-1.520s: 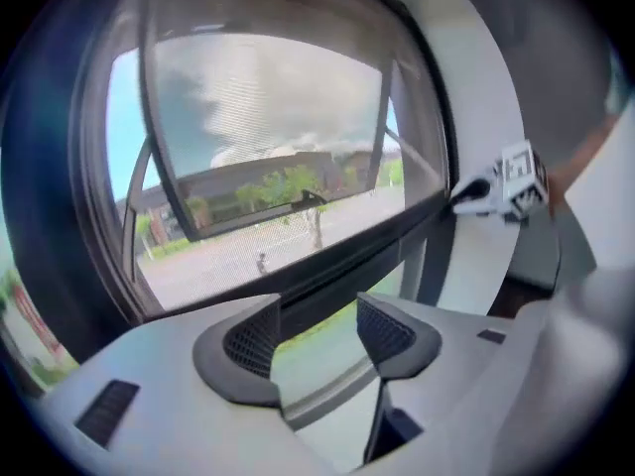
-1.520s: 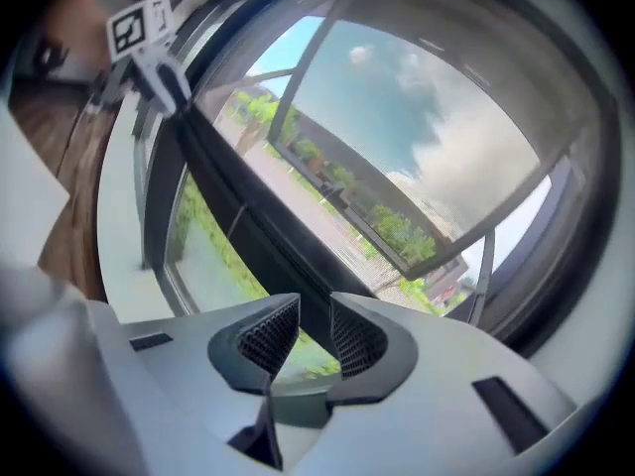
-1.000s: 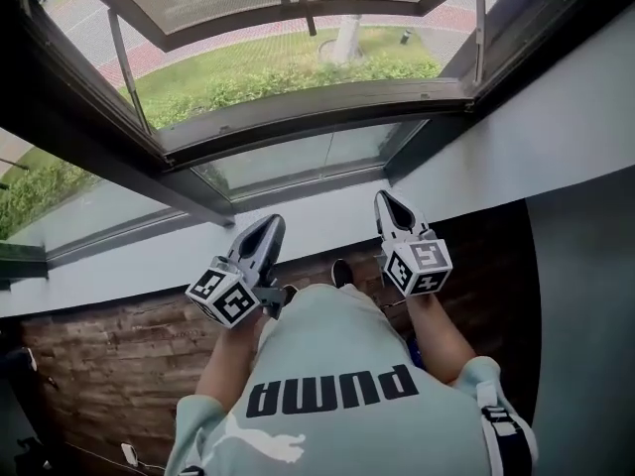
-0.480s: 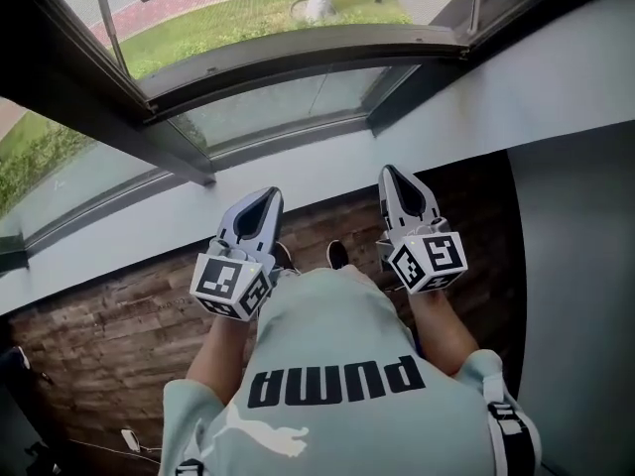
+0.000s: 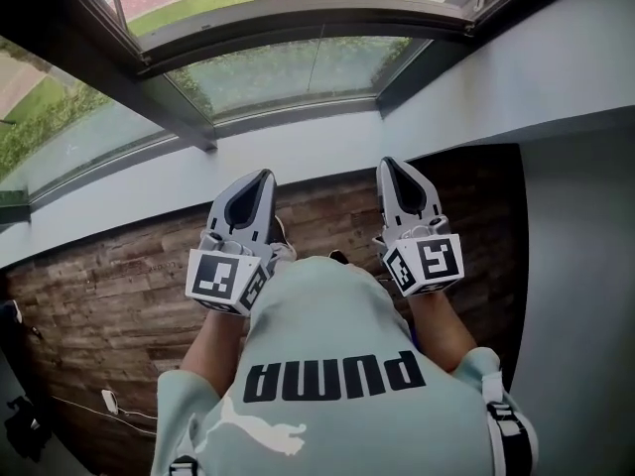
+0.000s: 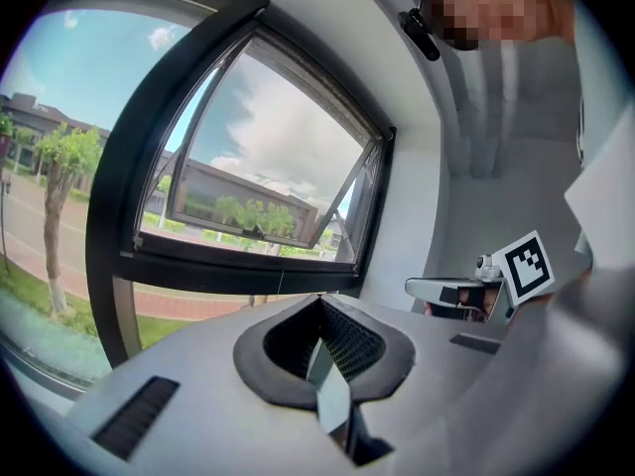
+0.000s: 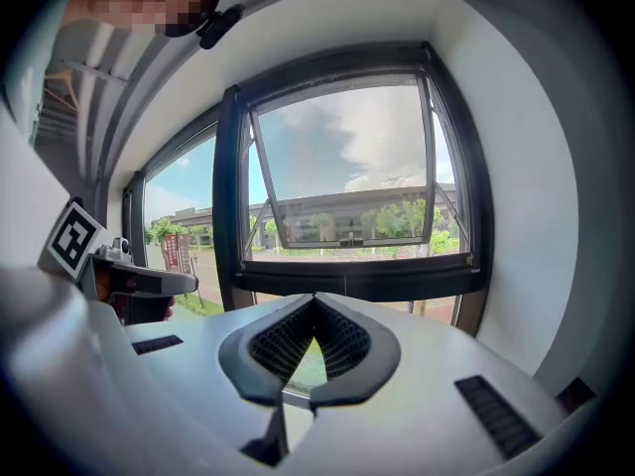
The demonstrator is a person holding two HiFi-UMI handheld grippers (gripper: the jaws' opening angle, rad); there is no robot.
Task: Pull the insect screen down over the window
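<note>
The left gripper (image 5: 261, 178) has its two jaws pressed fully together, tip against tip. Nothing stands between them and they touch nothing. The right gripper (image 5: 390, 165) is the same: the jaws meet at the tips, with no thing inside, and it is free in the air. The person holds both grippers side by side in front of the chest, a little apart from each other. Both point almost level toward the far side, where the window (image 7: 342, 167) is. The window lies beyond the white sill (image 5: 327, 147), well apart from both tips, and its glass pane is tilted outward. I cannot make out the insect screen in any view. Below the grippers is a brown wooden floor (image 5: 109, 296).
</note>
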